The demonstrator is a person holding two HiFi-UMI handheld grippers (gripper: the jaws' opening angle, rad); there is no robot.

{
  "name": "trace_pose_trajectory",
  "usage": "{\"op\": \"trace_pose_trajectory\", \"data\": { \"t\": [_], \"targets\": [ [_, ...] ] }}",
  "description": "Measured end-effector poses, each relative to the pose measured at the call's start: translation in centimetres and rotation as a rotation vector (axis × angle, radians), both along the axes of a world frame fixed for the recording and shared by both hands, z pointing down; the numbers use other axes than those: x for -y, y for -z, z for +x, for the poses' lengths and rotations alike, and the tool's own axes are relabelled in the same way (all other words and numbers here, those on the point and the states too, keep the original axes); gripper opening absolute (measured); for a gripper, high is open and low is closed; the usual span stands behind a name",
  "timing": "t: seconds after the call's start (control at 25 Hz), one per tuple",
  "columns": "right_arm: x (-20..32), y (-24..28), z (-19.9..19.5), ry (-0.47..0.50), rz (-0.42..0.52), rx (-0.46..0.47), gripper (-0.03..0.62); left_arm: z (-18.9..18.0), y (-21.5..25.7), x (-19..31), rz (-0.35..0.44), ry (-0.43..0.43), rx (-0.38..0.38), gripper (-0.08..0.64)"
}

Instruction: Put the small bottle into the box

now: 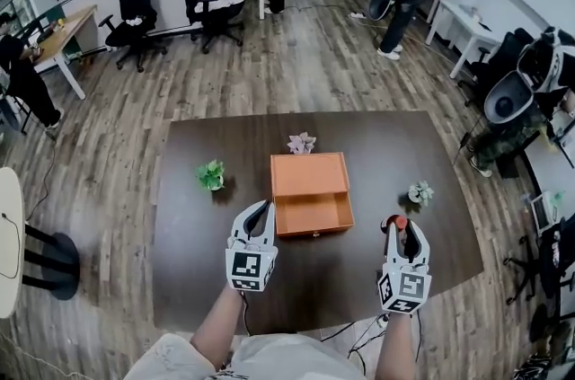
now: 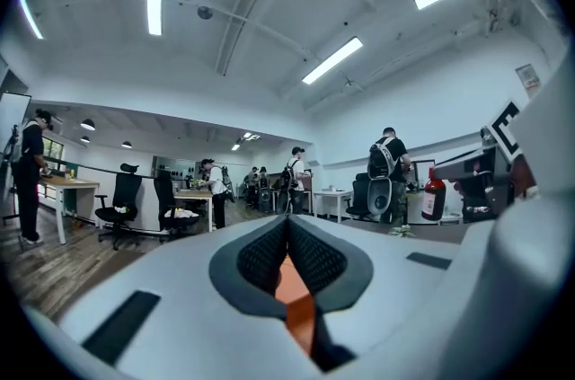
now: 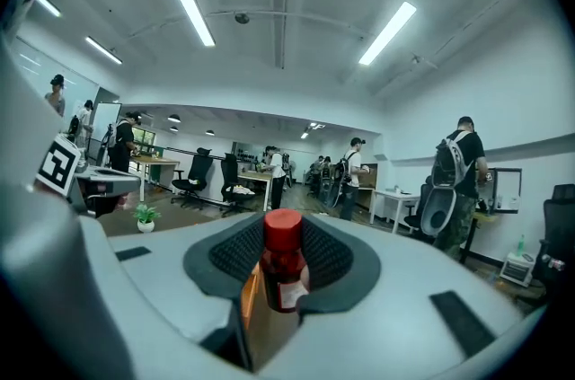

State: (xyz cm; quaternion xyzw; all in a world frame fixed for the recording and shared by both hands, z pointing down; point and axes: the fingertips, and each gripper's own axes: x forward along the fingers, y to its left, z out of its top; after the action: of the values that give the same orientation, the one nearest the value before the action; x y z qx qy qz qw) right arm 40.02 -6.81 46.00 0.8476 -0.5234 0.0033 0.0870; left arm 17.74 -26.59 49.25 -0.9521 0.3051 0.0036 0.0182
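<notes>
Left gripper: jaws pressed together, nothing between them. It sits over the desk, tight beside the left wall of the box. Can't tell whether it touches.

Box: orange, mid-desk, between the two grippers. Near half is open upward.

Right gripper: jaws part-way apart and clamped on the small bottle. It's held upright to the right of the box, clear of it, not yet over the opening.

Handling, my read:
- Small, light and rigid. Dark red body, red cap, pale label.
- Glass or hard plastic, can't say which, so treat it as smooth and breakable.
- Ribbed pads sit on the body below the cap. That's the right spot: stiffest section, and it keeps the bottle vertical. A grip on the cap alone would let it swing.
- Weight is a non-issue. Slipping and toppling on release are the risks.
- Tall and narrow, so lower it to the box floor before letting go, don't drop it.

Hard to read:
- Left gripper view shows only a sliver of orange under its jaws. Its own body blocks the rest of the box.
- The far half of the box is a flat orange panel, either a lid or a closed top, unclear. Depth of the open half can't be judged from above.
- In the head view the right jaws mask most of the bottle and only the cap end shows.
- Label print is too small to read, and the fill level isn't readable.
</notes>
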Motion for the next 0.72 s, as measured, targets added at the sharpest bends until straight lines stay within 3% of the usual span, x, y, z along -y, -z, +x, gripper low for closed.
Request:
{"op": "trace_pose_trajectory", "data": {
  "t": [0.44,0.72],
  "targets": [
    [5.2,1.8,-1.4,0.135,0.068,-0.001,0.13,-5.0,1.4,1.9,0.021,0.148,0.01,0.002],
    [8.1,2.2,-0.7,0.218,0.108,0.017,0.13,-6.0,2.0,2.3,0.044,0.233,0.022,0.002]
  ]
}}
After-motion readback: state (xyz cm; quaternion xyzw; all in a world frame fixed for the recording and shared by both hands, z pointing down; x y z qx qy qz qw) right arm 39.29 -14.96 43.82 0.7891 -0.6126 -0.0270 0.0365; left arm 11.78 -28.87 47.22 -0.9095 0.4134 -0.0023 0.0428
